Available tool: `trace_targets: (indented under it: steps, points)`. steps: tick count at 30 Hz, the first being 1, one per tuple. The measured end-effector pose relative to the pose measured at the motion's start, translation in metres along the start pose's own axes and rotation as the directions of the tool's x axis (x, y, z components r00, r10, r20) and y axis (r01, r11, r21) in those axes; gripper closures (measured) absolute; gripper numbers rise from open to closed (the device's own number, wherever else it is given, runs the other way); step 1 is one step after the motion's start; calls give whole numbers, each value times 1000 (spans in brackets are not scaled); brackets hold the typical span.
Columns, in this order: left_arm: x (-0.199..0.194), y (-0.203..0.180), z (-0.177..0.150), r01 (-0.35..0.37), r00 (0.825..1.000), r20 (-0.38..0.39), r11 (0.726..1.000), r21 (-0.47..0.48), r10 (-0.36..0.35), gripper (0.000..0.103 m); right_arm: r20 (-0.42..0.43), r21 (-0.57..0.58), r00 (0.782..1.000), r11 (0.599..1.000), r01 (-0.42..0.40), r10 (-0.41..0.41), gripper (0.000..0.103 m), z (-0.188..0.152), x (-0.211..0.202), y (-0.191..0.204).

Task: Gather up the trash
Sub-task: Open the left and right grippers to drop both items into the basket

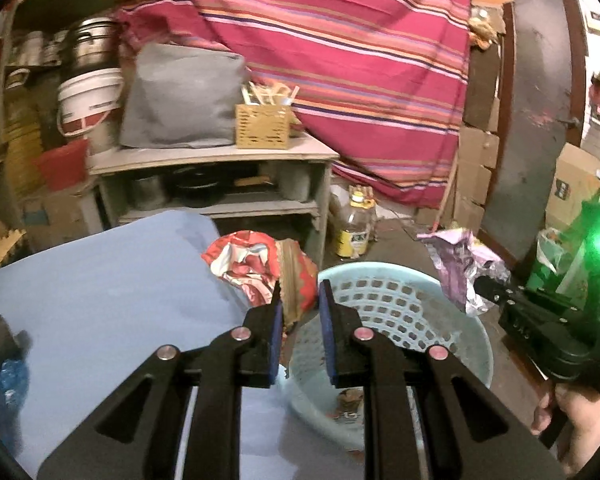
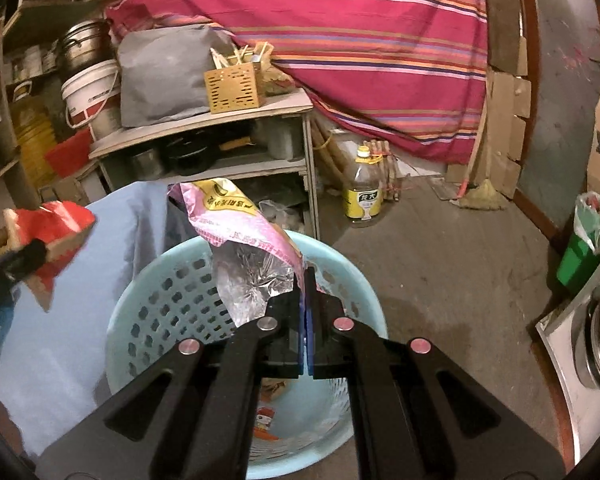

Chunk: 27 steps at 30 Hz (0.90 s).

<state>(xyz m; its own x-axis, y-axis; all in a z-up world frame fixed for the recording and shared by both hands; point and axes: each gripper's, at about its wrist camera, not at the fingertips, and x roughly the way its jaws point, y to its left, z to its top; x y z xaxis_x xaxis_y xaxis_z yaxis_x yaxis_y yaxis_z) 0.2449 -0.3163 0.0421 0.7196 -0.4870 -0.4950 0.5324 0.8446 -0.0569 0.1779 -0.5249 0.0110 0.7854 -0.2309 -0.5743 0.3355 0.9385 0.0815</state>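
Cluttered storeroom, dim warm light, a striped red cloth (image 1: 340,52) hung across the back wall. Wooden shelf (image 1: 212,156) below it carries a grey bag (image 1: 180,96) and a small slotted box (image 1: 263,126); a white bucket (image 1: 88,100) stands to its left, an oil bottle (image 2: 363,194) on the concrete floor to its right. Blue-covered bench (image 1: 100,280) in the foreground, a pale blue basket (image 2: 172,312) on the floor hard against its edge, a few scraps lying in the bottom. Left tongs (image 1: 299,300) at the bench edge beside the basket, jaws parted with a clear gap; a red wrapper (image 1: 256,264) sits at their tips, and from the right camera it appears lifted off the bench, but whether it is pinched I cannot tell. Right tongs (image 2: 305,280) clenched on a pink wrapper (image 2: 240,232) with a silver foil lining, held above the basket's open mouth, its crumpled end sticking up and away from the jaws. Green bin (image 2: 580,256) far right.
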Motion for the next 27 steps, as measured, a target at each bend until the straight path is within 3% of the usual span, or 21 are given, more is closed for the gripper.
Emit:
trace_targets:
  steps: [10, 12, 14, 18, 23, 25, 26, 27]
  points:
    - [44, -16, -3, 44, 994, -102, 999, 27, -41, 84, -2, 27, 1000, 999, -23, 23, 101, 1, 9, -3]
    - [48, -16, -2, 50, 992, -118, 998, 26, -47, 72, -3, 31, 1000, 999, -29, 29, 101, 2, 10, -2]
    - [45, -16, -1, 47, 994, -104, 999, 23, -44, 35, -5, 28, 1000, 999, -31, 31, 101, 2, 11, -1]
    - [33, -17, -1, 23, 997, -69, 998, 64, -19, 32, -11, 22, 999, 999, -34, 34, 101, 2, 15, 2]
    - [18, 2, -1, -2, 999, -54, 1000, 31, 3, 26, -41, 14, 998, 999, -38, 38, 100, 2, 21, 9]
    - [12, 11, -1, -18, 999, -49, 1000, 24, 19, 24, -41, 3, 999, 1000, -16, 16, 79, 2, 24, 15]
    - [9, 16, -1, -34, 998, -46, 999, 21, 35, 20, -40, 1, 999, 1000, -10, 10, 61, 2, 25, 18]
    - [5, 21, -2, -49, 998, -41, 999, 21, 50, 18, -40, 3, 999, 1000, -11, 11, 53, 3, 25, 20]
